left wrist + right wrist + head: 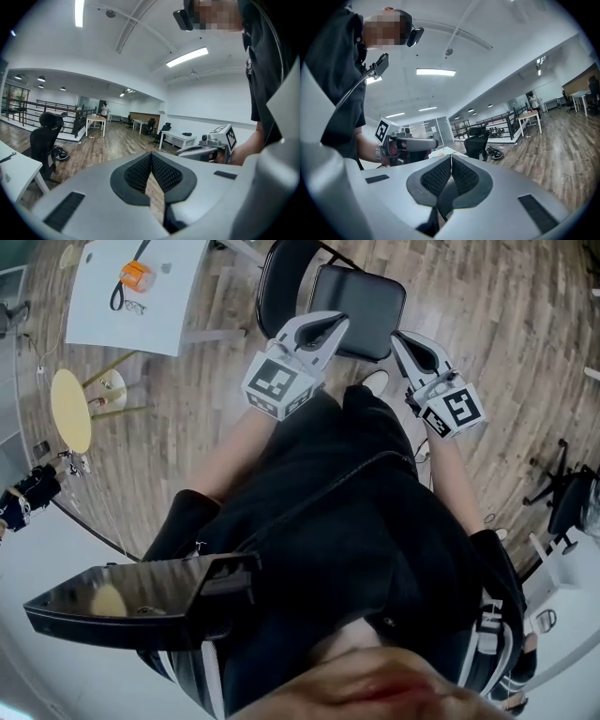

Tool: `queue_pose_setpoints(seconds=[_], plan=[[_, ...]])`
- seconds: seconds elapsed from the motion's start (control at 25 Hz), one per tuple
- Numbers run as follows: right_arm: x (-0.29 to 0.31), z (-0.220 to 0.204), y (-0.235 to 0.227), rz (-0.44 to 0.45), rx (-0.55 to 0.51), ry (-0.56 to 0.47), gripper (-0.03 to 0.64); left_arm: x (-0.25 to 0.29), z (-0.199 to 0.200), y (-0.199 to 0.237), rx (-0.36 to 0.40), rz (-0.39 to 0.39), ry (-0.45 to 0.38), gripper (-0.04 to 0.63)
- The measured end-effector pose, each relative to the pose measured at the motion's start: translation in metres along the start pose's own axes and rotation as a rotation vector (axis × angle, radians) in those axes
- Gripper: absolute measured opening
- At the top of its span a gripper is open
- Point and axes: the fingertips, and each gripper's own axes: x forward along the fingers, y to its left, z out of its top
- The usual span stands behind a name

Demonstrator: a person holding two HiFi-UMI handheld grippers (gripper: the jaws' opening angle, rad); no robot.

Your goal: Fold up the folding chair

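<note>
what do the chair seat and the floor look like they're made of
Chair seat: looks like black padded vinyl or leatherette, going by its soft sheen and rounded corners. Floor: wood or wood-look laminate, fairly matte, with visible plank seams and grain.

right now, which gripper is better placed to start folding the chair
Probably left: the left gripper, jaws shut, points over the folding chair seat; the right gripper, also shut, is beside its right edge.
</note>
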Motion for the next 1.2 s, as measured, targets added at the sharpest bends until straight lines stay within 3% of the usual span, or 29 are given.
queue_pose_setpoints(seconds=[0.28, 0.48, 0.56, 0.68, 0.76, 0.92, 1.2], plan=[[0.024, -0.025, -0.024, 0.027, 0.074, 0.033, 0.011, 0.010, -0.024, 0.032, -0.042, 0.038, 0.062, 0.005], [0.056, -0.046, -0.028, 0.043, 0.125, 0.016, 0.011, 0.003, -0.058, 0.082, -0.081, 0.038, 0.151, 0.006], [0.072, -0.072, -0.038, 0.011, 0.194, 0.022, 0.011, -0.002, -0.085, 0.113, -0.105, 0.035, 0.226, 0.006], [0.085, -0.110, -0.053, -0.034, 0.329, 0.029, 0.011, -0.010, -0.130, 0.157, -0.163, 0.019, 0.400, 0.006], [0.081, -0.137, -0.066, -0.063, 0.386, 0.057, 0.012, -0.015, -0.149, 0.184, -0.210, 0.046, 0.484, 0.018], [0.068, -0.208, -0.108, -0.123, 0.486, 0.115, 0.012, -0.021, -0.181, 0.241, -0.286, 0.131, 0.569, 0.140], [0.035, -0.330, -0.177, -0.226, 0.633, 0.166, 0.029, -0.026, -0.248, 0.310, -0.355, 0.242, 0.707, 0.201]])
